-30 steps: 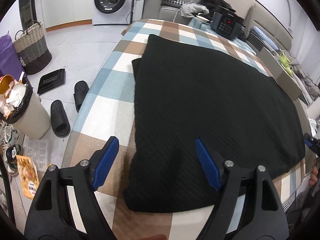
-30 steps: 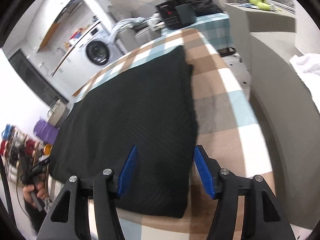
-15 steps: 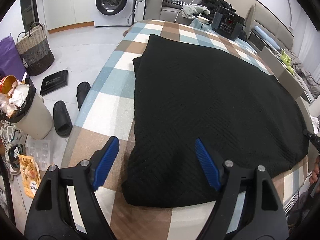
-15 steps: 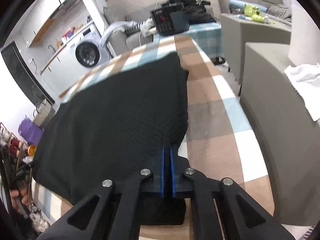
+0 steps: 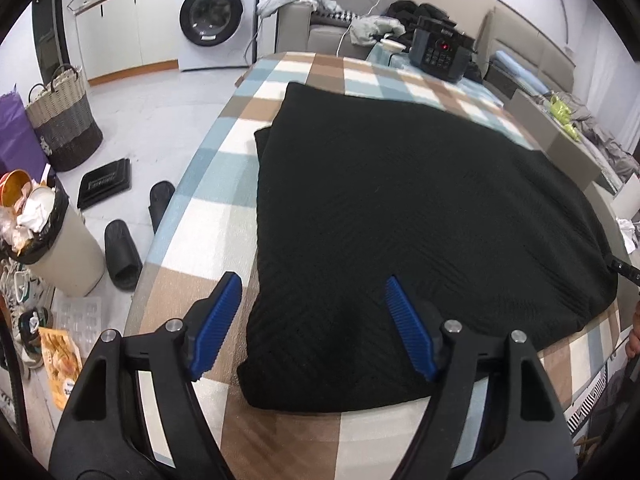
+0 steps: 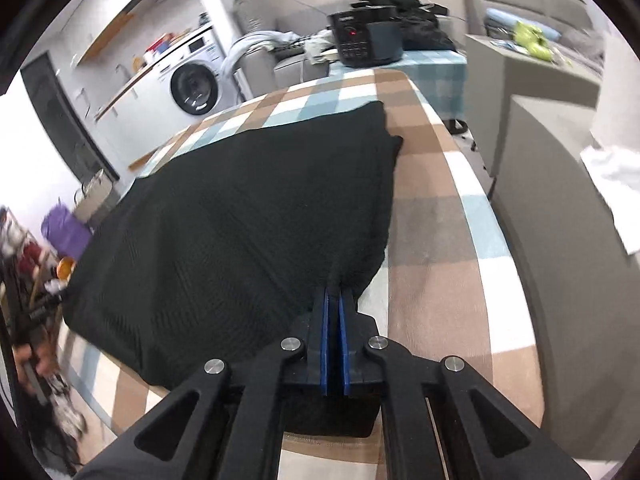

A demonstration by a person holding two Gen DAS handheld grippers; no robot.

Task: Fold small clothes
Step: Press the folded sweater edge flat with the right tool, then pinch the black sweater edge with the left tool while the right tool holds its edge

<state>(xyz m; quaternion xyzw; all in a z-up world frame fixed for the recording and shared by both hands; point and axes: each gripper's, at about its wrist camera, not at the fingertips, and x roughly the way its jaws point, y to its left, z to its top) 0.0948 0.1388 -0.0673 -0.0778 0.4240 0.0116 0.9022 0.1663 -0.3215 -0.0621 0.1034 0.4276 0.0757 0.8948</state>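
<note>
A black knitted garment [image 5: 400, 208] lies spread flat on the checked tablecloth [image 5: 208, 216]; it also fills the right wrist view [image 6: 248, 216]. My left gripper [image 5: 316, 320] is open, its blue pads astride the garment's near left corner, just above it. My right gripper [image 6: 333, 304] is shut on the garment's near right corner, and the cloth rises in a ridge into the pads.
A black cooker [image 5: 440, 54] stands at the table's far end. Left of the table on the floor are a full waste bin [image 5: 52, 240], black slippers [image 5: 124, 252] and a woven basket [image 5: 64, 120]. A grey cabinet [image 6: 560, 200] stands close to the right.
My right gripper has shut on the garment's near right corner and lifted it slightly. My left gripper has stayed open over the near left corner.
</note>
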